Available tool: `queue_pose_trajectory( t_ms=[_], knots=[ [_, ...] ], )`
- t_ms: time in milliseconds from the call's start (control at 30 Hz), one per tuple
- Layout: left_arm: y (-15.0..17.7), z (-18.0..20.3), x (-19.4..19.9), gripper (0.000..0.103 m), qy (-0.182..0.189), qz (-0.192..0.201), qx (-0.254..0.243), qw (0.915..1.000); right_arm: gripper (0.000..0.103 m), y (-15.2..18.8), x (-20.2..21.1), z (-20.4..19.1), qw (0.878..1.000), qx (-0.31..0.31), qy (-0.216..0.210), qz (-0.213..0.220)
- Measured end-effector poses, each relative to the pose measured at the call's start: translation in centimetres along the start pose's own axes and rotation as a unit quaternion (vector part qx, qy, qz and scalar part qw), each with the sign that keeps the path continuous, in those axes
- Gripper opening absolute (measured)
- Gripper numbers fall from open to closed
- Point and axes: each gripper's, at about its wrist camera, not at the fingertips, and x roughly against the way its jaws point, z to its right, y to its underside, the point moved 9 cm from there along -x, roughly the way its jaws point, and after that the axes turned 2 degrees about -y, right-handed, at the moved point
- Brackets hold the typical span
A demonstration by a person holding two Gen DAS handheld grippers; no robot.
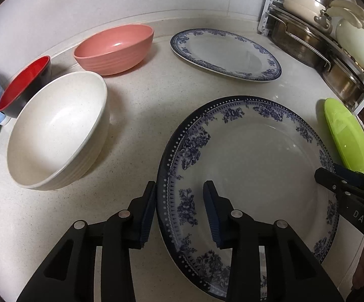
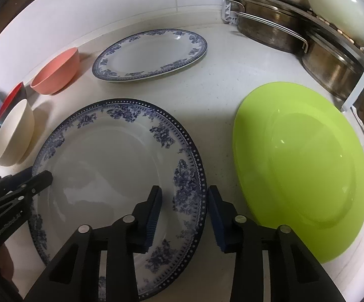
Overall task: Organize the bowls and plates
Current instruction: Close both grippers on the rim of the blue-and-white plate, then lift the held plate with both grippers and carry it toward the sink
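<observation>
Two claws straddle opposite rims of a blue-floral plate (image 1: 252,176) on the table (image 1: 136,105).
Left claw (image 1: 179,188) and right claw (image 2: 184,193) are open, pads not yet pressing, likely to lift it evenly.

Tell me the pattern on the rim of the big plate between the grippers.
Blue flowers on white, edged by a dark blue band with white dots: the big plate, clearest in the right wrist view.

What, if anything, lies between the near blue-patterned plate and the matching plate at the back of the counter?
Nothing visible does. Bare counter separates the near plate from the far plate. The green plate lies to one side, the bowls to the other.
</observation>
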Motion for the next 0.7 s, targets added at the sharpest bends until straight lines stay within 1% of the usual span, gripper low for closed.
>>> queue_pose_trajectory(
  t_ms=[167, 333, 433, 700],
  knots=[
    [0.0, -0.1, 0.1, 0.035, 0.002, 0.005, 0.008, 0.9999, 0.037, 0.0, 0.0, 0.0, 1.0, 0.002, 0.002, 0.0],
    [0.3, -0.2, 0.8, 0.035, 0.001, 0.011, 0.008, 0.9999, 0.037, 0.1, 0.2, 0.1, 1.0, 0.001, 0.007, -0.003],
    [0.4, -0.4, 1.7, 0.035, -0.004, 0.02, 0.005, 0.9998, 0.036, 0.3, 0.7, -0.1, 1.0, 0.003, 0.007, -0.002],
    [1.3, -2.1, 5.0, 0.035, -0.014, 0.038, 0.02, 0.999, 0.036, 0.5, 2.9, -1.3, 1.0, 0.014, -0.001, 0.005]
  ],
)
